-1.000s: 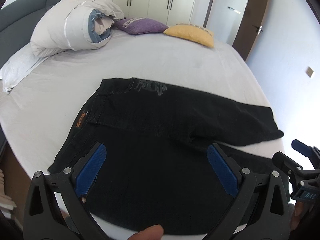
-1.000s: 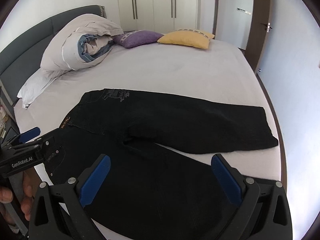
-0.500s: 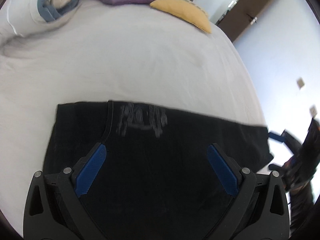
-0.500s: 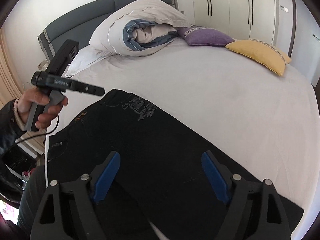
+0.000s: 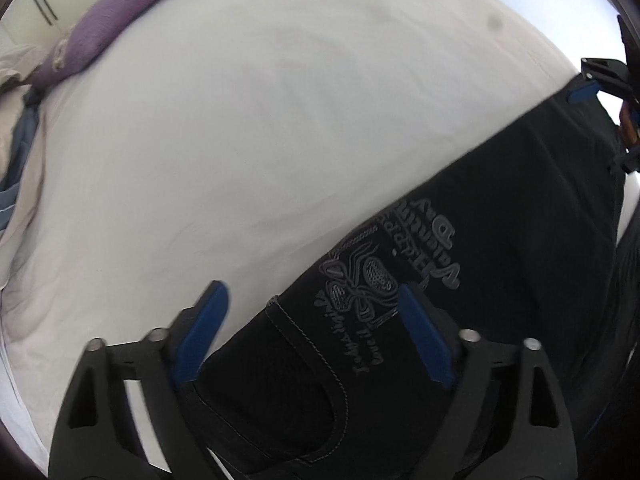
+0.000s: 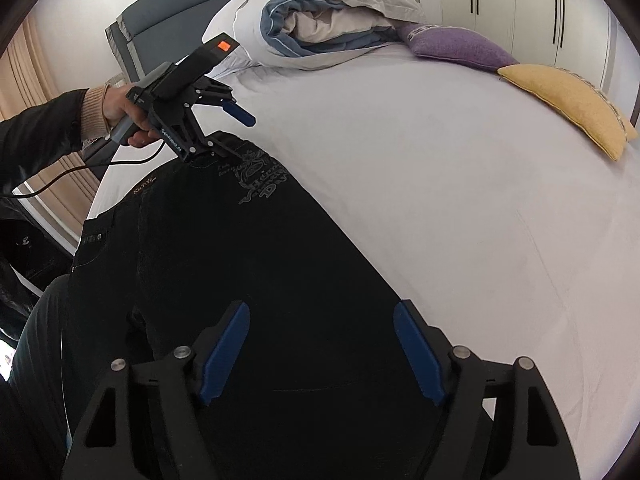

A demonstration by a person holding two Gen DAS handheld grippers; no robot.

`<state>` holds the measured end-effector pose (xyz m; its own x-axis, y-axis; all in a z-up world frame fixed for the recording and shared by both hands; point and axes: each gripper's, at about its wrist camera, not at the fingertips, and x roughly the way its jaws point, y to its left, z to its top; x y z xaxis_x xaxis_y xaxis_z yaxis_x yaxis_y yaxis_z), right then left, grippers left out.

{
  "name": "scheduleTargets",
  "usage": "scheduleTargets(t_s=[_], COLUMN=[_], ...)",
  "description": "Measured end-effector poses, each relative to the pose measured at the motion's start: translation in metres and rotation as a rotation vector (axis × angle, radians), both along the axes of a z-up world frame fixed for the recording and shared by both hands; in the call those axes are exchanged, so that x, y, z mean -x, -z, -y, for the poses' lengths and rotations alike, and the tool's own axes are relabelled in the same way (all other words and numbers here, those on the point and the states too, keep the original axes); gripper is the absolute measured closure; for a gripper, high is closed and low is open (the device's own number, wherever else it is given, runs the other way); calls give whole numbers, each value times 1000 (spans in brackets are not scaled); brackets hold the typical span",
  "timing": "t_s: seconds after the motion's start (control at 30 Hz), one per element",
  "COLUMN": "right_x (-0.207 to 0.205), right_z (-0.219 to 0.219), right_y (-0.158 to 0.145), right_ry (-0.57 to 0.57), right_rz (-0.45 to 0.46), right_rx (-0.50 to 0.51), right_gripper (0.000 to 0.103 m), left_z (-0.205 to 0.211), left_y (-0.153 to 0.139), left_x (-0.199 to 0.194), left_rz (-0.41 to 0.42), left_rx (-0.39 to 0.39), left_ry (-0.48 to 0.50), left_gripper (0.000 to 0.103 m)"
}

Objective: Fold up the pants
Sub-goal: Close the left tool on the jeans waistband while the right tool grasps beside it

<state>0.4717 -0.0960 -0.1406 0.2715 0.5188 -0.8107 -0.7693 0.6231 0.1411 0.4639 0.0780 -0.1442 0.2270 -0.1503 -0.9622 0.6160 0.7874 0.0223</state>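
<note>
Black pants are laid flat on the bed, long axis running from the waistband toward the hem. At the waistband's far corner the left gripper is poised, jaws spread — one finger over sheet, one over denim. Nearer the hem, the right gripper is held wide, empty, above the leg.

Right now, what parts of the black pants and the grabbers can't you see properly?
- Pants leg ends: cut off by the lower edge in the right wrist view, behind the right gripper.
- Left gripper: whether its lower finger touches the waistband is unclear in the right wrist view.
- Embroidered lettering: blurred, unreadable in the left wrist view.
</note>
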Motion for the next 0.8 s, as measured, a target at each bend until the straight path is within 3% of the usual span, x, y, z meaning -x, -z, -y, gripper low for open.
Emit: scheduleTargets(t_s=[0.1, 0.2, 0.37, 0.5, 0.53, 0.6, 0.67, 0.8], right_x=[-3, -6, -10, -23, -27, -34, -43, -58], right_z=[-2, -6, -13, -26, -30, -42, -53, -77], right_y=[7, 10, 11, 9, 10, 11, 13, 21], right_ry=[-15, -25, -57, -62, -66, -73, -74, -92], right_rz=[-4, -12, -13, -12, -10, -5, -14, -39], right_rx=[11, 13, 29, 41, 47, 59, 67, 85], right_gripper=[35, 36, 39, 49, 53, 55, 55, 55], left_z=[-4, -14, -28, -25, -23, -10, 0, 3], left_y=[18, 28, 33, 38, 37, 33, 30, 25], left_x=[-15, -33, -49, -50, -51, -45, -40, -34], left_rz=[-39, -102, -131, -101, -86, -66, -30, 23], left_rx=[-25, 7, 46, 12, 4, 1, -36, -64], left_ry=[24, 2, -21, -14, -14, -5, 41, 52], left_gripper=[36, 35, 33, 35, 39, 56, 81, 93])
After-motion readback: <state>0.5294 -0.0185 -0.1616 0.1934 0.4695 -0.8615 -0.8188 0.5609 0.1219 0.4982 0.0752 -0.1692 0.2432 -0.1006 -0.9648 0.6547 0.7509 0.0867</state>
